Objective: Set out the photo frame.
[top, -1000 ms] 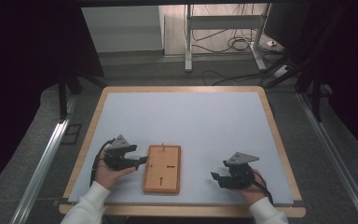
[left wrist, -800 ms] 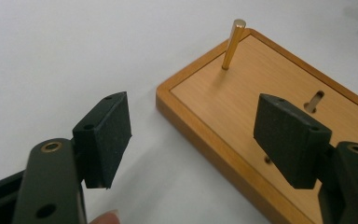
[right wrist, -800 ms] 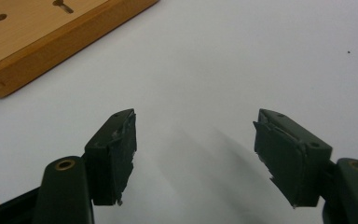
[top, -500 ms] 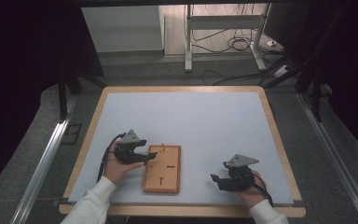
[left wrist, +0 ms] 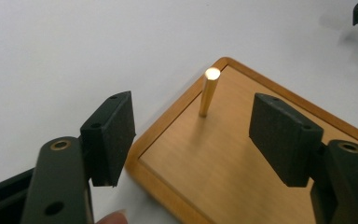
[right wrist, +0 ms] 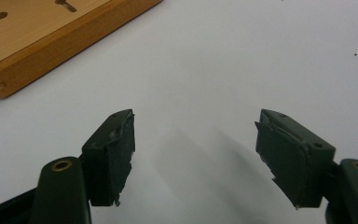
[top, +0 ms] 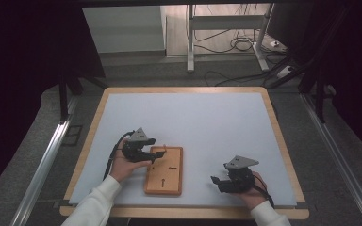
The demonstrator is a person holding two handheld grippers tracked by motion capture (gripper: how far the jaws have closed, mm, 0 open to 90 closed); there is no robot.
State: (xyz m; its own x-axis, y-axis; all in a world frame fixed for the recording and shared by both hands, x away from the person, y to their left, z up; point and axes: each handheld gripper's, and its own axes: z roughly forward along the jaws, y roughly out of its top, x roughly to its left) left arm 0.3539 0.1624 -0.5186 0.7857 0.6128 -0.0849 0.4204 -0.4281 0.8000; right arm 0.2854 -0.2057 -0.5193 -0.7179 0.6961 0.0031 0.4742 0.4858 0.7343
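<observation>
A flat wooden board [top: 164, 175] with two keyhole slots lies on the white table [top: 193, 117] near the front. A short brass peg [top: 163, 147] stands upright at its far end. My left gripper [top: 152, 152] hovers over the board's far left corner, open. In the left gripper view the peg [left wrist: 209, 91] stands just ahead of the gap between the pads [left wrist: 113, 135], and the board [left wrist: 223, 163] lies below. The jaws have just been closing a little, with nothing pressed between them. My right gripper [top: 218, 183] rests open to the right of the board, above bare table [right wrist: 200, 70].
The table has a wooden rim [top: 283, 141]. Metal rails run along both sides on the floor. A stand with cables [top: 226, 42] is behind the table. The board's edge [right wrist: 51, 37] shows at the top left of the right gripper view.
My left gripper has moved right and a little farther from the person, from beside the board to over its far left corner. The right gripper has stayed put.
</observation>
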